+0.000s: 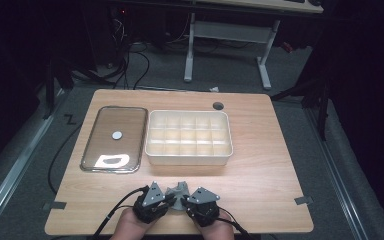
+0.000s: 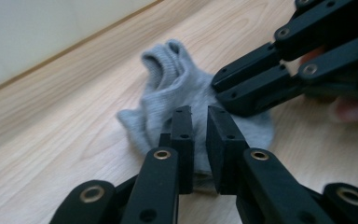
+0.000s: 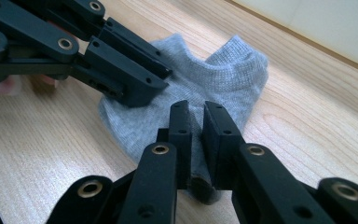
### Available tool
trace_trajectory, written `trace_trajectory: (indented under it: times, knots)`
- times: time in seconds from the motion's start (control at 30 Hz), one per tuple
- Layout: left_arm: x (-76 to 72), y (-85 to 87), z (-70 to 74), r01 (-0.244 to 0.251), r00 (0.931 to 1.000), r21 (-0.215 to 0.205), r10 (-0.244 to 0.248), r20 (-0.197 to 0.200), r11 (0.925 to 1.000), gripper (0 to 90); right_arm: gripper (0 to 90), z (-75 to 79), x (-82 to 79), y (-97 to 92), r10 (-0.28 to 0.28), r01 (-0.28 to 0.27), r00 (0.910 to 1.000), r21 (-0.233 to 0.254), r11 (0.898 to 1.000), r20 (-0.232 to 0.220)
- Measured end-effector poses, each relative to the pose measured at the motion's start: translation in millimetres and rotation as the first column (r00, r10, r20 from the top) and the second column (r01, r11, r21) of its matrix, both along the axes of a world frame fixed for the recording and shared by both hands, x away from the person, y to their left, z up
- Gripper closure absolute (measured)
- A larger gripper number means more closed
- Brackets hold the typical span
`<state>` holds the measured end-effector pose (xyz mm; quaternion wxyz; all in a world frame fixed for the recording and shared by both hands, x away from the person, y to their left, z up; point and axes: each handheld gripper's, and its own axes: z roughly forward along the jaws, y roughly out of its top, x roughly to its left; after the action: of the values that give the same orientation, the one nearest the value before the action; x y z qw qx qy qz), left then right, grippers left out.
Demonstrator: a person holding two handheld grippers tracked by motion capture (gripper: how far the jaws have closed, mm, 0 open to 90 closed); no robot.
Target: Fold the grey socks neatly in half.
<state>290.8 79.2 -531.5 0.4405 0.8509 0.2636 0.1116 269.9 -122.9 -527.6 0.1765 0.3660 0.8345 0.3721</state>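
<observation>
A small grey ankle sock (image 1: 179, 190) lies crumpled on the wooden table near its front edge, between my two grippers. My left gripper (image 1: 171, 199) comes in from the left. In the left gripper view its jaws (image 2: 199, 109) stand a narrow gap apart over the sock (image 2: 168, 88), with fabric showing in the gap. From the right, my right gripper (image 1: 184, 202) reaches the same sock. Its jaws (image 3: 196, 105) have a fold of the sock (image 3: 214, 70) bunched between them. Each gripper view also has the other gripper, the right (image 2: 216, 91) and the left (image 3: 163, 81), resting on the sock.
A white box (image 1: 189, 159) with several compartments sits at mid table. Left of it lies a clear flat lid (image 1: 87, 145) with a round white spot. A dark cable hole (image 1: 218, 105) is at the back. Both hands rest at the front edge.
</observation>
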Motion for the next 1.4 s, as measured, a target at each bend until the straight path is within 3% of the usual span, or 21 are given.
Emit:
trace_trajectory:
  times: [0.1, 0.17, 0.2, 0.27, 0.4, 0.43, 0.57, 0.7, 0.8, 0.83, 0.87, 0.9, 0.93, 0.97, 1.0, 1.03, 1.1, 1.23, 1.3, 1.4]
  knots:
    - [-1.1, -1.1, -1.2, -0.003, 0.9999, 0.008, 0.003, 0.013, 1.0000, 81.2, 76.8, 4.6, 1.7, 0.4, -0.004, 0.004, 0.9997, -0.011, 1.000, -0.023]
    - [-0.6, -1.0, -1.2, -0.003, 1.0000, 0.007, 0.003, 0.008, 1.0000, 81.1, 68.3, 12.5, -2.8, 0.3, -0.036, 0.036, 0.9993, -0.009, 0.999, 0.011]
    - [-0.6, -1.0, -1.2, -0.003, 1.0000, 0.007, 0.003, 0.008, 1.0000, 81.1, 68.3, 12.5, -2.8, 0.3, -0.036, 0.036, 0.9993, -0.009, 0.999, 0.011]
    - [-0.2, -0.7, -1.3, -0.001, 1.0000, 0.006, 0.001, 0.007, 1.0000, 81.0, 60.9, 17.6, -6.0, -2.3, -0.073, 0.073, 0.9970, 0.033, 0.997, 0.026]
    - [0.9, -0.1, -1.3, 0.004, 1.0000, 0.002, -0.004, -0.001, 1.0000, 80.8, 52.2, 7.7, 1.4, -7.0, -0.113, 0.116, 0.9910, 0.049, 0.992, -0.072]
    - [0.8, -0.1, -1.3, 0.005, 1.0000, 0.002, -0.005, -0.001, 1.0000, 80.5, 52.6, 1.7, 4.0, -8.2, -0.116, 0.127, 0.9851, 0.076, 0.989, -0.127]
    - [1.0, 0.0, -1.4, 0.005, 1.0000, 0.001, -0.005, -0.004, 1.0000, 80.3, 56.9, -2.0, 5.8, -11.8, -0.113, 0.137, 0.9790, 0.133, 0.982, -0.170]
    - [1.3, -0.1, -1.5, 0.006, 1.0000, 0.000, -0.006, -0.006, 1.0000, 80.4, 69.7, -1.9, 7.7, -12.4, -0.083, 0.114, 0.9774, 0.152, 0.982, -0.194]
    - [1.5, -0.9, -1.7, 0.006, 1.0000, 0.003, -0.005, -0.006, 1.0000, 82.4, 81.0, 1.4, 6.0, -10.4, -0.069, 0.093, 0.9832, 0.135, 0.987, -0.169]
    - [1.6, -1.3, -1.8, 0.001, 1.0000, 0.004, -0.001, -0.007, 1.0000, 84.1, 82.0, 8.6, 2.8, -7.8, -0.062, 0.079, 0.9895, 0.128, 0.989, -0.130]
    - [1.6, -1.3, -1.8, 0.001, 1.0000, 0.004, -0.001, -0.007, 1.0000, 84.3, 82.0, 8.6, 2.8, -7.8, -0.062, 0.079, 0.9895, 0.128, 0.989, -0.130]
    - [1.6, -1.4, -1.7, 0.010, 0.9999, 0.005, -0.010, -0.008, 0.9999, 84.6, 82.4, 20.1, -2.7, -3.3, -0.034, 0.045, 0.9960, 0.139, 0.989, -0.083]
    - [1.6, -1.4, -1.7, 0.010, 0.9999, 0.005, -0.010, -0.008, 0.9999, 84.9, 82.4, 20.1, -2.7, -3.3, -0.034, 0.045, 0.9960, 0.139, 0.989, -0.083]
    - [1.3, -1.3, -1.6, 0.014, 0.9999, 0.004, -0.014, -0.009, 0.9999, 85.1, 82.5, 28.5, -8.6, 7.1, -0.009, 0.014, 0.9988, 0.115, 0.993, -0.048]
    - [1.3, -1.3, -1.6, 0.014, 0.9999, 0.004, -0.014, -0.009, 0.9999, 85.2, 82.5, 28.5, -8.6, 7.1, -0.009, 0.014, 0.9988, 0.115, 0.993, -0.048]
    - [1.5, -1.3, -1.7, 0.013, 0.9999, 0.004, -0.013, -0.008, 0.9999, 85.2, 82.3, 31.1, -11.4, 15.5, 0.008, -0.006, 0.9997, 0.073, 0.997, -0.022]
    - [1.5, -1.3, -1.6, 0.013, 0.9999, 0.006, -0.013, -0.011, 0.9999, 85.2, 81.1, 30.9, -10.4, 16.5, 0.014, -0.013, 0.9996, 0.058, 0.998, -0.023]
    - [1.3, -1.6, -1.7, 0.014, 0.9999, 0.006, -0.014, -0.007, 0.9999, 85.0, 74.7, 35.2, -8.3, 5.6, -0.014, 0.015, 0.9998, 0.092, 0.996, -0.012]
    - [1.5, -1.5, -1.7, 0.013, 0.9999, 0.004, -0.013, -0.010, 0.9999, 84.8, 71.6, 42.5, -6.5, -11.4, -0.075, 0.073, 0.9970, 0.109, 0.991, 0.016]
    - [1.6, -1.5, -1.7, 0.015, 0.9998, 0.003, -0.015, -0.011, 0.9999, 83.7, 71.6, 41.5, -3.0, -21.0, -0.116, 0.113, 0.9930, 0.088, 0.990, 0.023]
